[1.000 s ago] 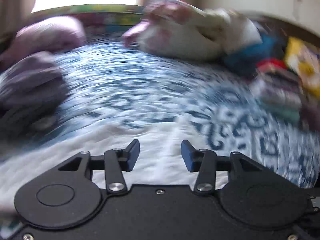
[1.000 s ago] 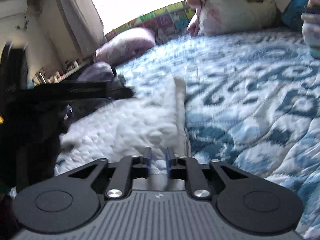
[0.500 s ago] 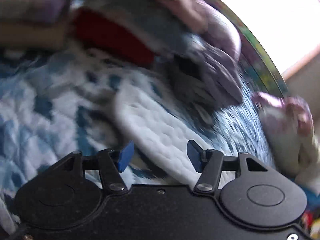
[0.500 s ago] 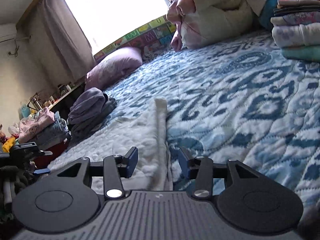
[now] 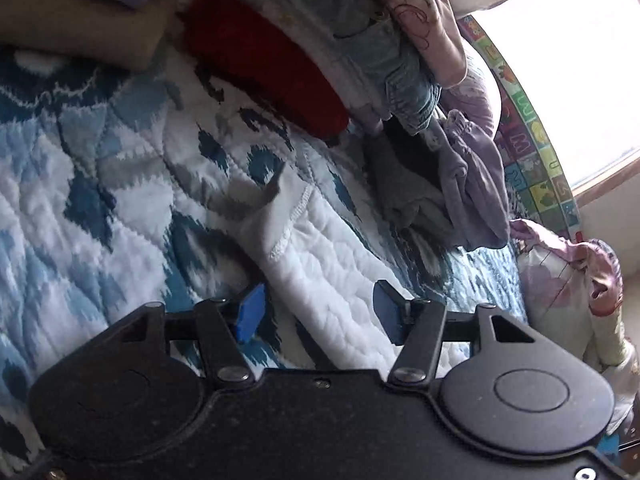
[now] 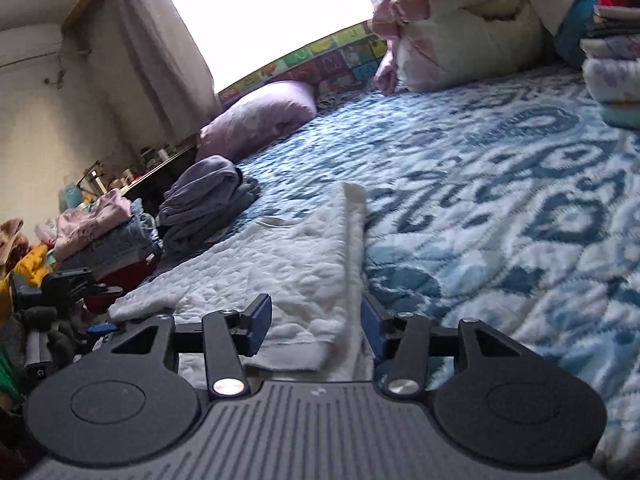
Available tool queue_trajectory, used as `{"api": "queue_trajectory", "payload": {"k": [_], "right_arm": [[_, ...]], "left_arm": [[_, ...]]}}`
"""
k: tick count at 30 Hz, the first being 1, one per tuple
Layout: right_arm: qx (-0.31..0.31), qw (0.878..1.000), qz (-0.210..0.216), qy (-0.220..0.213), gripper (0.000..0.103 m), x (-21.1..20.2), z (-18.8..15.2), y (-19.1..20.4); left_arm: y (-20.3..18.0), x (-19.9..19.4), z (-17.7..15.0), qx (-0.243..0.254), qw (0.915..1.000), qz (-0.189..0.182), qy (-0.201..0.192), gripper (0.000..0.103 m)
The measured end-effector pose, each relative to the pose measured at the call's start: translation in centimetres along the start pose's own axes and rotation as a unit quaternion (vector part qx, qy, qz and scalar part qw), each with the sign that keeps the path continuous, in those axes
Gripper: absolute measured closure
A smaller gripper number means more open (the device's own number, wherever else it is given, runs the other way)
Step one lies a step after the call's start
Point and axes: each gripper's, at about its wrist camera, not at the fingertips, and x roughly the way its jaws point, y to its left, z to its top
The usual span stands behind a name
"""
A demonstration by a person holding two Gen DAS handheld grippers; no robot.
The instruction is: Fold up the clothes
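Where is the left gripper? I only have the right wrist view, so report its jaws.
Observer: The left gripper is at the white garment. Its jaws stand open, having just narrowed slightly, with the fabric between them but not pinched.
Operator: Describe the garment's corner ahead of it.
Observer: The corner is flipped over, showing a stitched hem, and it lies on the blue quilt.
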Motion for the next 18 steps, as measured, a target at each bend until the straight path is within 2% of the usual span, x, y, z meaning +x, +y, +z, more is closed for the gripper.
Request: {"api": "queue_trajectory", "payload": {"k": [4, 7, 8, 9, 11, 13, 16, 18], "right_arm": [[-0.019, 1.0, 0.016, 0.005, 0.046, 0.7, 0.4, 0.8], [-0.037, 0.999, 0.029, 0.015, 0.04, 1.2, 0.8, 1.4], [-0.043, 0.998, 0.035, 0.021, 0.039, 1.3, 0.9, 1.7], [-0.049, 0.998, 0.041, 0.027, 0.039, 1.4, 1.0, 1.9], [-0.07, 0.996, 0.041, 0.031, 0.039, 1.4, 1.1, 2.6], [-0.097, 0.994, 0.035, 0.035, 0.039, 1.5, 1.0, 3.4], [-0.104, 0.993, 0.033, 0.047, 0.039, 1.7, 0.8, 3.6], [-0.105, 0.993, 0.034, 0.052, 0.038, 1.7, 0.8, 3.7]], "left_arm": [[0.0, 0.4, 0.2, 0.004, 1.0, -0.004, 0.0, 0.061], [-0.9, 0.4, 0.0, 0.04, 0.9991, 0.006, -0.012, 0.08], [-1.2, 0.3, -0.1, 0.053, 0.9984, 0.008, -0.017, 0.092], [-1.7, 0.1, -0.2, 0.075, 0.9968, 0.007, -0.024, 0.094], [-3.6, -0.4, -0.9, 0.14, 0.9894, 0.003, -0.04, 0.095], [-5.2, -0.7, -1.8, 0.195, 0.9799, -0.002, -0.041, 0.095], [-6.8, -1.1, -3.3, 0.244, 0.969, -0.032, -0.02, 0.096], [-8.1, -2.0, -4.5, 0.286, 0.9571, -0.041, -0.027, 0.097]]}}
